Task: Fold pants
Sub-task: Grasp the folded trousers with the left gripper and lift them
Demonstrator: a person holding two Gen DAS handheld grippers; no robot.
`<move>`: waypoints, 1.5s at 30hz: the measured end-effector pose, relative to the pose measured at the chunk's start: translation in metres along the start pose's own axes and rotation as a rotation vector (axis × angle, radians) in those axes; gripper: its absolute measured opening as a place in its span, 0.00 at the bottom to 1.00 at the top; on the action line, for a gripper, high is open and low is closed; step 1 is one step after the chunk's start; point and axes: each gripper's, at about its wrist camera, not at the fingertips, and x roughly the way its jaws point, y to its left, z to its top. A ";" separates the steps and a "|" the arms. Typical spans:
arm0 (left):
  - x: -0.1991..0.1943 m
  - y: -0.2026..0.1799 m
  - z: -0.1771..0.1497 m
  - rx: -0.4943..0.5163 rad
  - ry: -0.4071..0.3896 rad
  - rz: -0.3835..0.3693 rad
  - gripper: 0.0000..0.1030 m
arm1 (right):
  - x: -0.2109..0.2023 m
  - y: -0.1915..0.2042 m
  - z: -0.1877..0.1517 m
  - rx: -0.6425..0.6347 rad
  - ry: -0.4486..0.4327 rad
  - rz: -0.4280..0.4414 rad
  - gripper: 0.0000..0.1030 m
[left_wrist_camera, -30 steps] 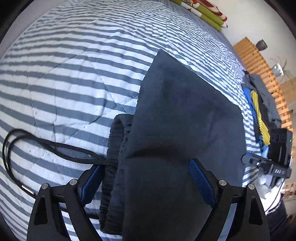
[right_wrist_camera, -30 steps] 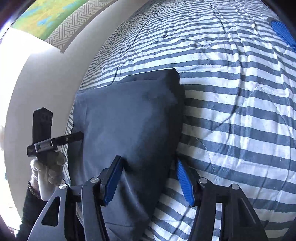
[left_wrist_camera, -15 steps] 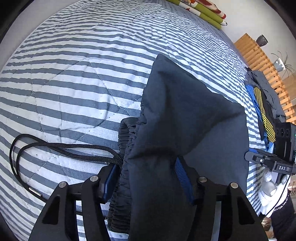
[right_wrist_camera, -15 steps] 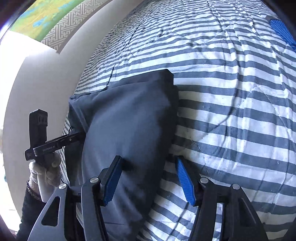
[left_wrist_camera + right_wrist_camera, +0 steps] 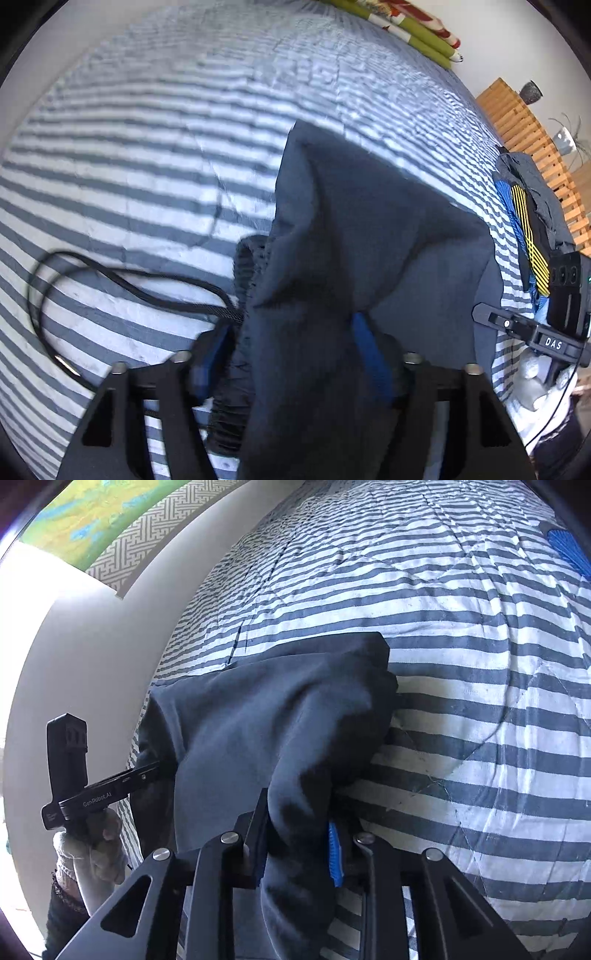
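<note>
Dark navy pants (image 5: 369,221) lie folded on a striped quilt (image 5: 147,147). Their gathered waistband (image 5: 243,266) and black drawstring (image 5: 129,280) trail to the left. My left gripper (image 5: 293,350) has the near edge and waistband bunched between its blue pads; the cloth rises in a ridge from it, and its jaws are opening a little. In the right wrist view, my right gripper (image 5: 297,849) pinches the other near corner of the pants (image 5: 258,720), its jaws closing on a thick fold. The left gripper (image 5: 147,771) reaches into the cloth's far side.
A pile of other clothes (image 5: 528,221) sits at the bed's right edge beside a wooden slatted frame (image 5: 524,125). Green and red pillows (image 5: 417,33) lie at the far end. A grey wall (image 5: 92,646) runs close along the bed's left side. A gloved hand (image 5: 88,849) holds the left gripper.
Both sets of jaws have narrowed onto the pants. The near edge, flat before, is now bunched and lifted into ridges at both grippers.
</note>
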 end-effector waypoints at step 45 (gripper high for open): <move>-0.210 0.181 0.115 -0.151 -0.455 0.132 0.22 | 0.075 0.297 0.084 -0.447 -0.205 0.033 0.18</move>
